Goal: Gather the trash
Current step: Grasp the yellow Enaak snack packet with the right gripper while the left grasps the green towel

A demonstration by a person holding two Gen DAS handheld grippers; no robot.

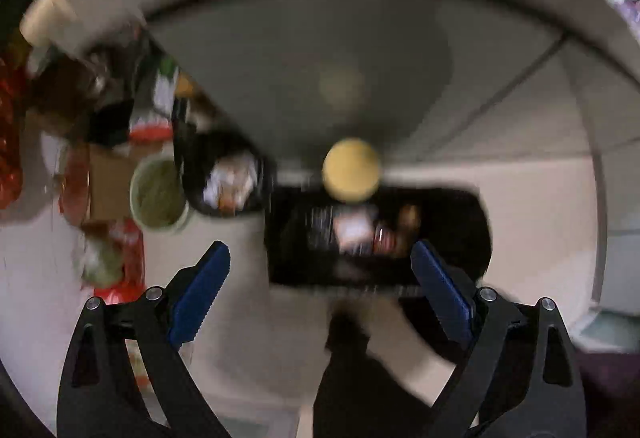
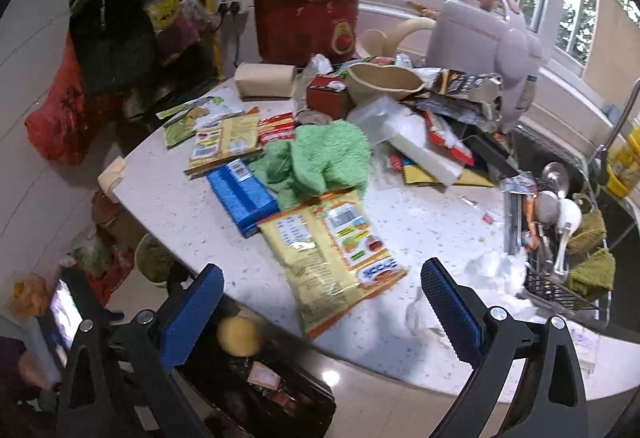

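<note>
From my right wrist view, the countertop (image 2: pixel 420 222) fills the middle. A snack bag (image 2: pixel 332 254) lies nearest me on it, a towel (image 2: pixel 320 158) behind that, a flat box (image 2: pixel 242 194) to the towel's left. Further back stands the cooker (image 2: pixel 308 14), wrappers heaped to its right. The sink (image 2: pixel 560 222) sits at the right edge. Below the near edge, on the floor, is the bin (image 2: pixel 272 390) (a round object (image 2: pixel 239 336) just above its opening).

- No word, brand or number can be read in either view.
- Yellow snack packet (image 2: pixel 334 260) – barcode and printed panels, lettering too small.
- Blue packet (image 2: pixel 243 194) – barcode only, digits illegible.
- Second yellow packet (image 2: pixel 224 144) – print blurred.
- Left wrist view – wholly motion-blurred.
</note>
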